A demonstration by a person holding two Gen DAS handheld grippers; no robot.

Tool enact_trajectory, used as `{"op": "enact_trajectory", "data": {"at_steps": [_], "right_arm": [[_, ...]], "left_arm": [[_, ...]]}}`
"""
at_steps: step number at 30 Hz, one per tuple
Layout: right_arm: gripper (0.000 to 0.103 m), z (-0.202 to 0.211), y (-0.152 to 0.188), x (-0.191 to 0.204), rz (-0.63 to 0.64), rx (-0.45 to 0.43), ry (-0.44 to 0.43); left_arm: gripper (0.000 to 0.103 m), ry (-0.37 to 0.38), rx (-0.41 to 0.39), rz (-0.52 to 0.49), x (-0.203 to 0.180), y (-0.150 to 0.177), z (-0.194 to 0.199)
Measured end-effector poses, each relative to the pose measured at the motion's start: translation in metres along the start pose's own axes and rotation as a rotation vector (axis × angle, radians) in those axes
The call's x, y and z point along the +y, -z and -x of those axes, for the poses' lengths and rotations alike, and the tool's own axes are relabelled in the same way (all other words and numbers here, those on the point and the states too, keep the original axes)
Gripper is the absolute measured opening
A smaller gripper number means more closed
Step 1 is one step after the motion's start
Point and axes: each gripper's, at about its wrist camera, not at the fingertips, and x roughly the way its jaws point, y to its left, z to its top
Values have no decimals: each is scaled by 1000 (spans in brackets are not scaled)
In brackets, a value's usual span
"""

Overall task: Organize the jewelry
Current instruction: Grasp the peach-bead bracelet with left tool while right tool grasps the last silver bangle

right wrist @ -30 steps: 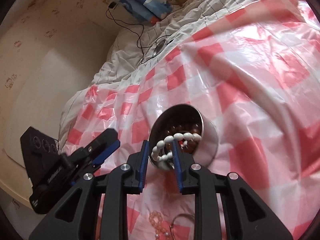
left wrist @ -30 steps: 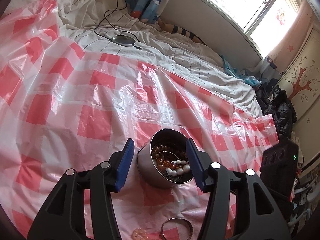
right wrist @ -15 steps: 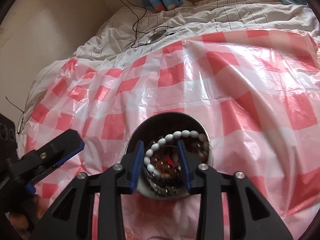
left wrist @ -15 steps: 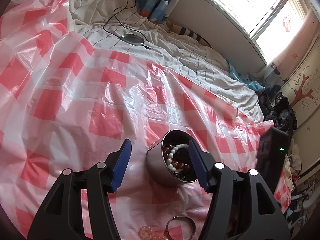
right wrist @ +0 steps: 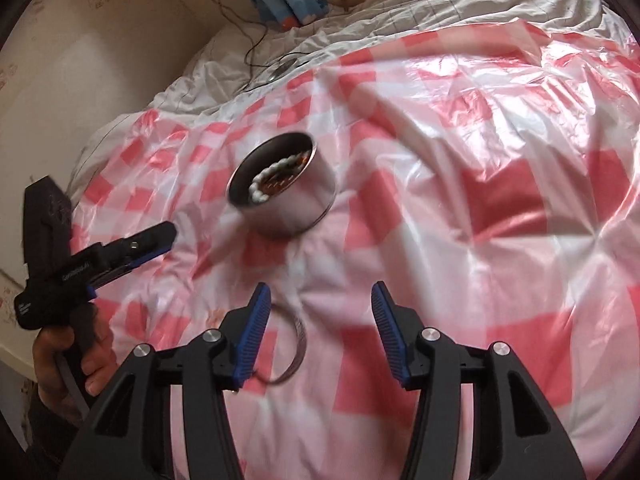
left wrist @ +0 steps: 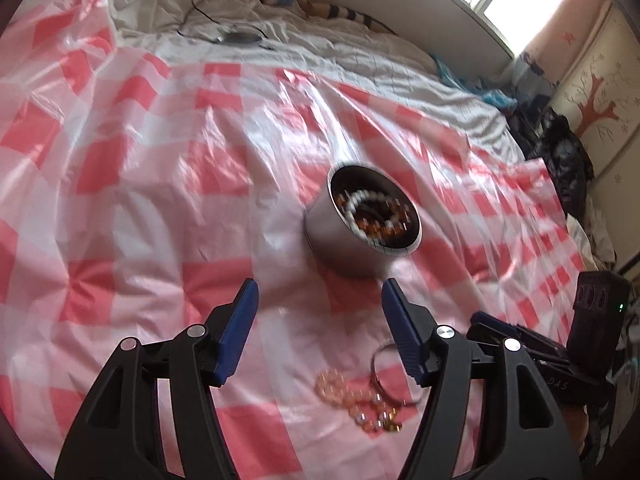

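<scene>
A round metal tin (left wrist: 344,240) stands on the red-and-white checked plastic sheet (left wrist: 160,184), with a white bead bracelet (left wrist: 360,202) lying on top of brown beads inside. My left gripper (left wrist: 319,292) hovers short of the tin, jaws opening, nothing between them. A pink bead bracelet (left wrist: 348,394) and a metal bangle (left wrist: 380,364) lie near its right finger. In the right wrist view, the tin (right wrist: 296,208) sits ahead to the left. My right gripper (right wrist: 320,292) is opening and empty, and the bangle (right wrist: 298,336) lies by its left finger.
A person's hand (right wrist: 68,356) holds the left gripper (right wrist: 160,240) at the left edge. The sheet covers a rumpled white quilt (left wrist: 320,52) with a cable and a small round device (left wrist: 240,38). A wall and a window run behind the bed.
The right gripper let the white bead bracelet drop into the tin, spread its jaws and drew back to the right. The left gripper also drew back, so the tin lies beyond its fingertips.
</scene>
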Motion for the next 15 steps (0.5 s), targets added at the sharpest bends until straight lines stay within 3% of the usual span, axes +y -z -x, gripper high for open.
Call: {"op": "enact_trajectory", "data": {"at_steps": [3, 5, 11, 15], "right_arm": [[51, -6, 9, 11, 48, 18, 4], [50, -17, 14, 22, 120, 36, 82], [41, -31, 25, 37, 220, 44, 171], [26, -38, 29, 40, 261, 55, 205]], "left_arm": [[61, 5, 37, -35, -4, 14, -6], [61, -10, 62, -65, -5, 24, -11], [61, 0, 115, -98, -6, 40, -19], [61, 5, 141, -135, -14, 47, -26]]}}
